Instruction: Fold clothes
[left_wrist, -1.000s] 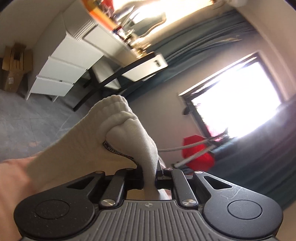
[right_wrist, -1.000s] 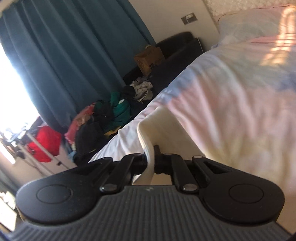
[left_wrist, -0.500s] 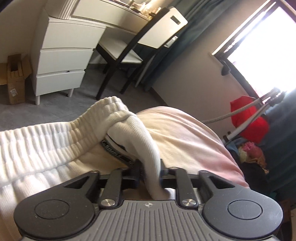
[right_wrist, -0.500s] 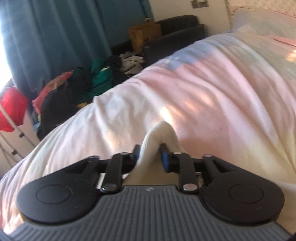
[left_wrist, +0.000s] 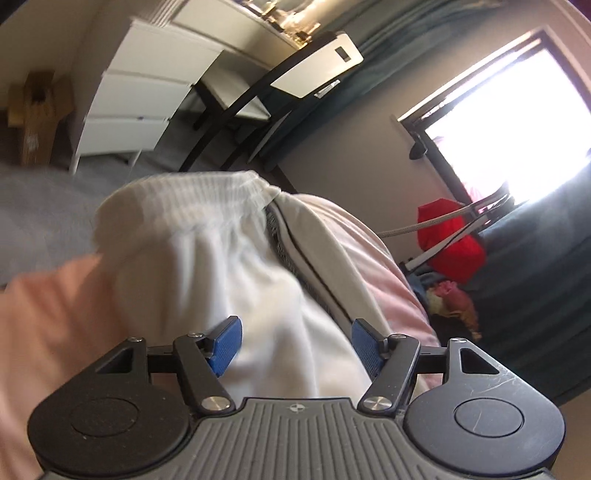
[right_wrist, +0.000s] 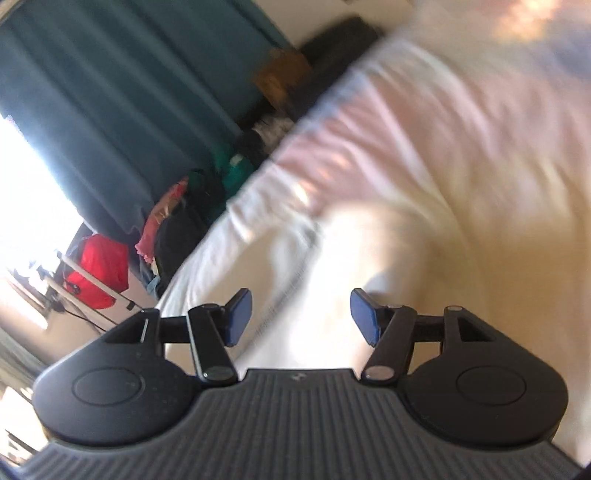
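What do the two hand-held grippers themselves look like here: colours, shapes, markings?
Both match. The left hand-held gripper and right hand-held gripper each have a grey ribbed body with a small round emblem, black rounded side housings, black linkage arms with silver screws, and blue textured pads. No cables or sleeves show.

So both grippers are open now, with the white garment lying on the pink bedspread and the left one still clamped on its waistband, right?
Not quite. In the left wrist view the left gripper is open too, its blue pads spread apart with the white garment lying loose between them. The right gripper is open as well, and the garment rests on the pink bedspread.
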